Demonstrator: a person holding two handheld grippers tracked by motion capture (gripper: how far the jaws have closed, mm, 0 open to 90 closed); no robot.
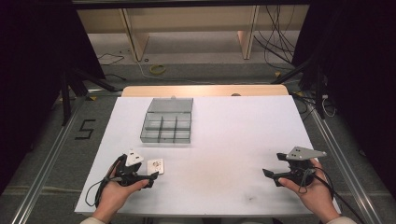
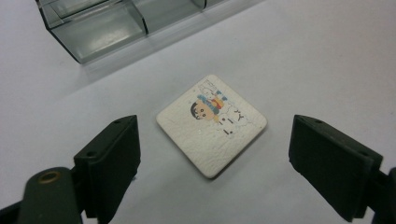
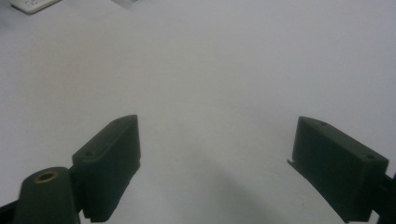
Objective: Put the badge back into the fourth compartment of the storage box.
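A white tabletop (image 1: 224,140) carries a clear grey compartment box (image 1: 167,122) toward its far left, its lid tipped open at the back and its grid of small compartments showing nothing inside from the high view. Nearer the person, at the front left, a small square white tile (image 1: 156,166) lies flat on the tabletop.

The person's left hand (image 1: 114,191) holds the left gripper (image 1: 148,176) low at the front left edge, pointed toward the tile. In the left gripper view its two black jaws stand wide apart, one on each side of the tile (image 2: 211,124), which lies between and slightly ahead of them, touching neither. The tile sits turned corner-on to that camera; its top face bears a small cartoon figure with dark hair and a few coloured marks, and its surface looks lightly textured. A corner of the compartment box (image 2: 93,25) appears beyond the tile, apart from it.

The person's right hand (image 1: 314,189) holds the right gripper (image 1: 272,175) at the front right of the tabletop, well apart from the tile and the box, with a grey three-cornered plate on top. In the right gripper view its jaws are likewise spread wide over bare white tabletop (image 3: 210,93), with nothing between them. The tile's edge (image 3: 33,4) shows at the far top left corner of that view.
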